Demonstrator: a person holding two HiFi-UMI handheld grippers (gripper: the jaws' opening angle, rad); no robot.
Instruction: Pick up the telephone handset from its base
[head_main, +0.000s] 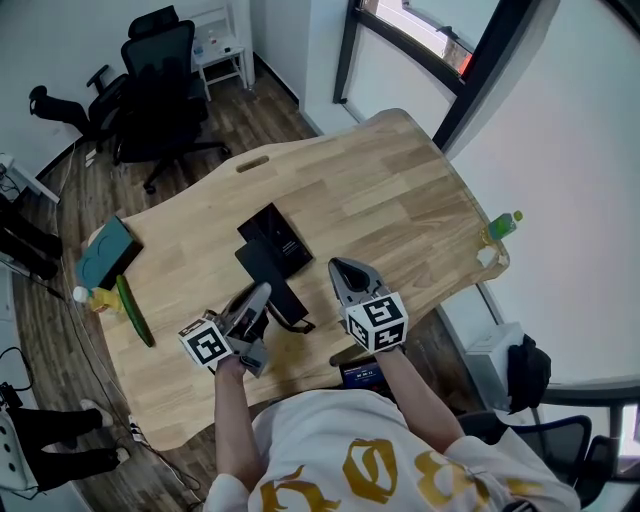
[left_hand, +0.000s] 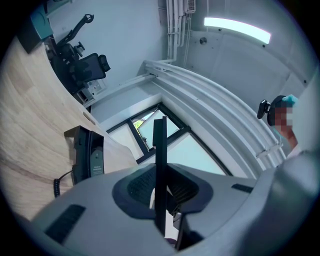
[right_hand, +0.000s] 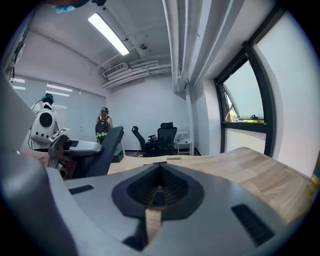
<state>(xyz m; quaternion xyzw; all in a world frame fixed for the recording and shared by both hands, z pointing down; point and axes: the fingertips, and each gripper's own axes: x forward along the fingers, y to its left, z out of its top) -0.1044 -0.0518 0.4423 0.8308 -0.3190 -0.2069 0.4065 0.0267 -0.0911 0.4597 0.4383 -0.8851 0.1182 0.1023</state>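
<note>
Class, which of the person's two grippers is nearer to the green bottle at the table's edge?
Right. The right gripper lies between the green bottle and the left gripper, which sits farther off.

Open tabletop (head_main: 400, 190) lies ahead and to the right of the right gripper (head_main: 340, 268). The telephone base (head_main: 272, 245) stands to its left, just ahead of the left gripper (head_main: 262, 293).

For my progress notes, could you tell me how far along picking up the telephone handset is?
Done: the left claw is shut on the handset, which looks lifted clear of the base. In hand: holding it above the table. Left: little, if anything; the right claw is shut and empty.
</note>
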